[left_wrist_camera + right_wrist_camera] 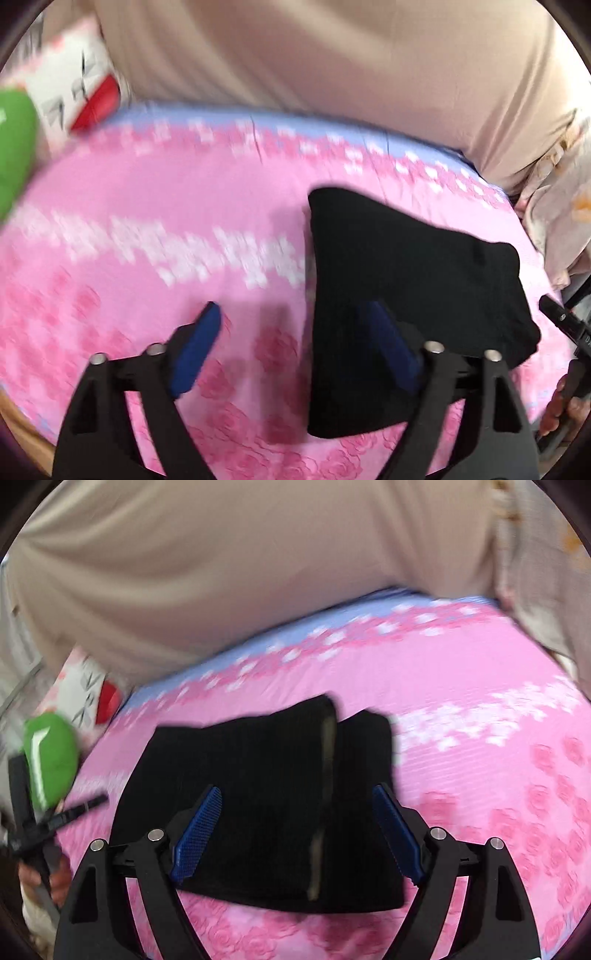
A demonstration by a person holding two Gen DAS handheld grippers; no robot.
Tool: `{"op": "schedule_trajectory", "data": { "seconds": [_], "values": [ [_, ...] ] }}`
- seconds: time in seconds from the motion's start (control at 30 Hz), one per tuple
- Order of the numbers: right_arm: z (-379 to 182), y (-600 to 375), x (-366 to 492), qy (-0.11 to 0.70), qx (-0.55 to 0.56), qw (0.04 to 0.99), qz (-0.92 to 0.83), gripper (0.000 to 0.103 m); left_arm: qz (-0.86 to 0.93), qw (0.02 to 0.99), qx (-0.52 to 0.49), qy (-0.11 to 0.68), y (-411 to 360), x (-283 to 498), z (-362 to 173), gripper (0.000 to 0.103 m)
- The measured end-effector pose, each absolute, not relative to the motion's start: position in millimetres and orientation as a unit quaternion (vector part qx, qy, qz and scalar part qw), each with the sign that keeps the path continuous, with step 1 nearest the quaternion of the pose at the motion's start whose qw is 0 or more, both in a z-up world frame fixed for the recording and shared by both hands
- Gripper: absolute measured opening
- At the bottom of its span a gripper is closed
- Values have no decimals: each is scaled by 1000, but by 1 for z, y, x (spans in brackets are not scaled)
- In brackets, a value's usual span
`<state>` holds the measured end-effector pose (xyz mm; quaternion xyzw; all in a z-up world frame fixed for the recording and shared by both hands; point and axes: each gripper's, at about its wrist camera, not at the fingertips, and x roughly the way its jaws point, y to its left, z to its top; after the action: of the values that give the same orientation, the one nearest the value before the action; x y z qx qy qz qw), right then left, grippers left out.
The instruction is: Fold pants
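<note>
The black pants lie folded in a compact stack on the pink bed. The left gripper and the right gripper hover above them, jaws wide apart, holding nothing. Both views are motion-blurred.

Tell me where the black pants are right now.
The black pants lie folded on the pink floral bedsheet; in the right wrist view between the open right gripper fingers, neither finger gripping them.
</note>
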<state>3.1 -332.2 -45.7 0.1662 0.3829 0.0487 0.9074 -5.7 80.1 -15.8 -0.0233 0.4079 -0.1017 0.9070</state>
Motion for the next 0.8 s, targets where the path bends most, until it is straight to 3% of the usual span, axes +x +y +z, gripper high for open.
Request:
{"op": "schedule_trajectory", "data": {
  "seconds": [0.03, 0.1, 0.13, 0.17, 0.27, 0.37, 0.5, 0.63, 0.73, 0.77, 0.8],
  "values": [
    [-53, -328, 9, 398, 159, 902, 50, 80, -110, 911, -14, 396, 74, -10, -9, 84],
    [-75, -322, 25, 435, 152, 886, 51, 42, -123, 911, -12, 394, 67, -11, -5, 86],
    [-80, -320, 29, 442, 153, 883, 44, 39, -132, 909, -9, 396, 60, -13, -4, 86],
    [-74, -317, 32, 434, 146, 888, 51, 20, -138, 907, -4, 398, 53, -14, -4, 86],
    [-28, -315, 21, 378, 136, 913, 76, 9, -147, 906, 27, 396, 33, -20, -5, 86],
    [4, -319, 9, 341, 97, 933, 64, 8, -161, 903, 49, 396, 14, -27, -11, 90],
    [-63, -341, 25, 431, 91, 898, 0, 28, -163, 889, 76, 421, -6, -25, -37, 91],
    [-66, -369, -1, 405, 225, 885, 50, 34, -177, 884, 80, 426, -7, -32, -40, 91],
    [-54, -368, -11, 402, 240, 879, 88, 59, -226, 879, 79, 413, -17, -43, -29, 94],
    [-53, -365, -9, 410, 233, 877, 96, 57, -244, 875, 82, 410, -23, -46, -28, 95],
    [-56, -361, -5, 422, 221, 874, 98, 37, -261, 871, 88, 407, -30, -50, -28, 95]
  ]
}}
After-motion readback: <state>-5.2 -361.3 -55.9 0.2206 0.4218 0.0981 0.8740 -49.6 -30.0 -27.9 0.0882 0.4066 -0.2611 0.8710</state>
